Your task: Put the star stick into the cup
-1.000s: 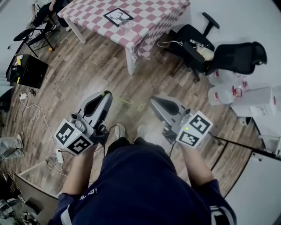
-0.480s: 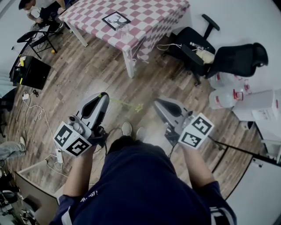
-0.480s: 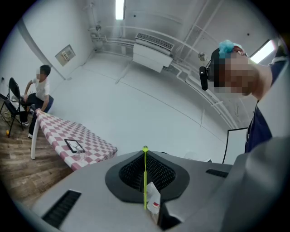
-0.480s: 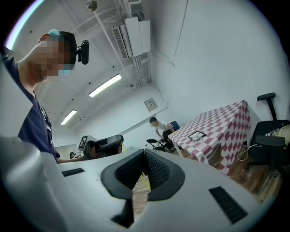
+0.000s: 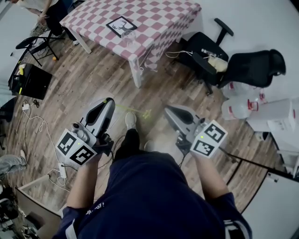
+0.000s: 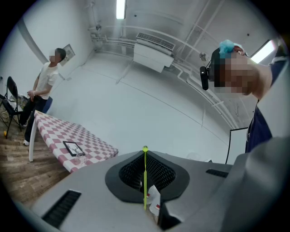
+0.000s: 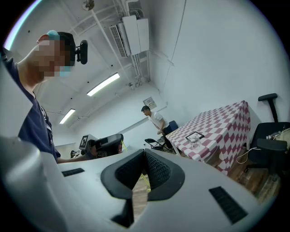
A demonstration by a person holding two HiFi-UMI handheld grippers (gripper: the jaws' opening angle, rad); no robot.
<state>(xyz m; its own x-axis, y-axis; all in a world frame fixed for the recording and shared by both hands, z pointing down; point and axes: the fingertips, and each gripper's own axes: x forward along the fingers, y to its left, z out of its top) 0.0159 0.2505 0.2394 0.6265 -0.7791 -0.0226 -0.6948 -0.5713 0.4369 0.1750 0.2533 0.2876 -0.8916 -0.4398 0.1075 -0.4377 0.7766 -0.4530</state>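
Your left gripper [image 5: 109,100] has its jaws clamped on the star stick [image 5: 145,113]. In the left gripper view the thin yellow-green shaft runs straight up between the closed pads and ends in a small ball just past their tips. In the head view the stick reaches out of those jaws to the right. Its star end hangs above the wooden floor [image 5: 93,79], on your side of the table [image 5: 161,18] and well apart from it.

Your right gripper [image 5: 166,108] has its jaws together at the tips with nothing between them. Only floor shows through the gap behind the tips. It is held beside the left gripper, and both point toward the table from the near side, well short of it.

The cup [image 5: 128,38], clear and upright, stands on the table's checkered cloth. It is near the edge that faces you, just beside a black-and-white marker card [image 5: 121,24].

A person [image 5: 46,9] stands at the table's far left corner. Black office chairs [image 5: 210,51] stand to the right of the table.
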